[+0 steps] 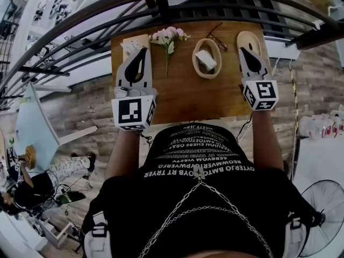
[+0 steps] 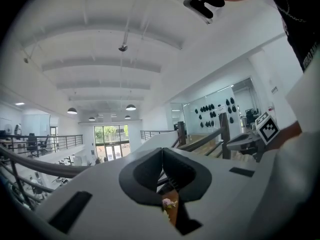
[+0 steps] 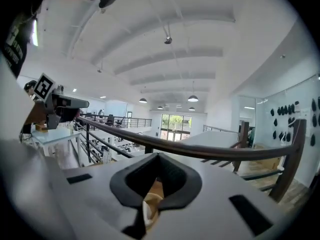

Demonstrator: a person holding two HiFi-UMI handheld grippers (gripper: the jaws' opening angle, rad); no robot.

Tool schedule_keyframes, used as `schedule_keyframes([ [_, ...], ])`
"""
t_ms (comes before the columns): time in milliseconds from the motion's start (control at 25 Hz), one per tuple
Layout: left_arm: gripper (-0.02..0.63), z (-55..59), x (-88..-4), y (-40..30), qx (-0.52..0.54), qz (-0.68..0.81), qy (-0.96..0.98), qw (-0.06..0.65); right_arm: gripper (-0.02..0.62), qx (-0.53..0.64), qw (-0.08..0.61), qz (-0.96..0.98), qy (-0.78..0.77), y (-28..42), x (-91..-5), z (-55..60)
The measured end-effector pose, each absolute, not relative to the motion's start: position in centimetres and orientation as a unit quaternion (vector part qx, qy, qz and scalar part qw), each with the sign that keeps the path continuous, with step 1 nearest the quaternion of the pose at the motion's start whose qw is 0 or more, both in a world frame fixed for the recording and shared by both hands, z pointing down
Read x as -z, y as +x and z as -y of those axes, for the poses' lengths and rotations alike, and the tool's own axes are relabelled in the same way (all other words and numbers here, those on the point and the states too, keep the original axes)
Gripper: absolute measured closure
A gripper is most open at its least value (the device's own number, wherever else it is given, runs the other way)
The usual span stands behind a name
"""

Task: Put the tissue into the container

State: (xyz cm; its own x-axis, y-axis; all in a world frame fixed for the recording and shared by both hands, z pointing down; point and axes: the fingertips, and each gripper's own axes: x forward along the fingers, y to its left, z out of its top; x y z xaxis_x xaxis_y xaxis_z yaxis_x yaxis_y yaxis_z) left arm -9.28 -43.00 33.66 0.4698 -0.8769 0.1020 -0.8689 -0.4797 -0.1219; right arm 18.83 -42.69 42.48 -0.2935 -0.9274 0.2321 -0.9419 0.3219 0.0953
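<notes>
Closed and empty: left gripper, right gripper. Resting inside oval wooden container, between both grippers: white crumpled tissue. Risk of tipping container and spilling tissue if swept by right gripper.

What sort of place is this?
Probably a mezzanine in a large open office or lab hall: a dark metal railing runs behind the small brown wooden table, with a lower floor beyond, under a white vaulted ceiling with round pendant lamps.
</notes>
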Motion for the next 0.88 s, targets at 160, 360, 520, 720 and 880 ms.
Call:
schedule_keyframes([
  [160,0.577,42.5,-32.9,-10.1,0.075,-0.517,-0.852,0.039,0.581,0.005,0.124,0.785,0.607,19.3,-38.5,41.1],
  [360,0.577,41.7,-32.7,-10.6,0.069,-0.512,-0.856,0.034,0.581,0.019,0.121,0.777,0.618,18.8,-36.3,39.7],
  [520,0.577,41.2,-32.8,-10.1,0.067,-0.502,-0.861,0.035,0.581,0.015,0.122,0.772,0.623,18.9,-36.3,38.8],
  [720,0.577,40.6,-32.8,-9.3,0.065,-0.491,-0.868,0.038,0.581,0.007,0.127,0.770,0.625,19.2,-36.6,37.9],
  [880,0.577,40.2,-32.7,-9.2,0.064,-0.485,-0.871,0.037,0.581,0.002,0.132,0.770,0.624,19.0,-36.8,37.5],
])
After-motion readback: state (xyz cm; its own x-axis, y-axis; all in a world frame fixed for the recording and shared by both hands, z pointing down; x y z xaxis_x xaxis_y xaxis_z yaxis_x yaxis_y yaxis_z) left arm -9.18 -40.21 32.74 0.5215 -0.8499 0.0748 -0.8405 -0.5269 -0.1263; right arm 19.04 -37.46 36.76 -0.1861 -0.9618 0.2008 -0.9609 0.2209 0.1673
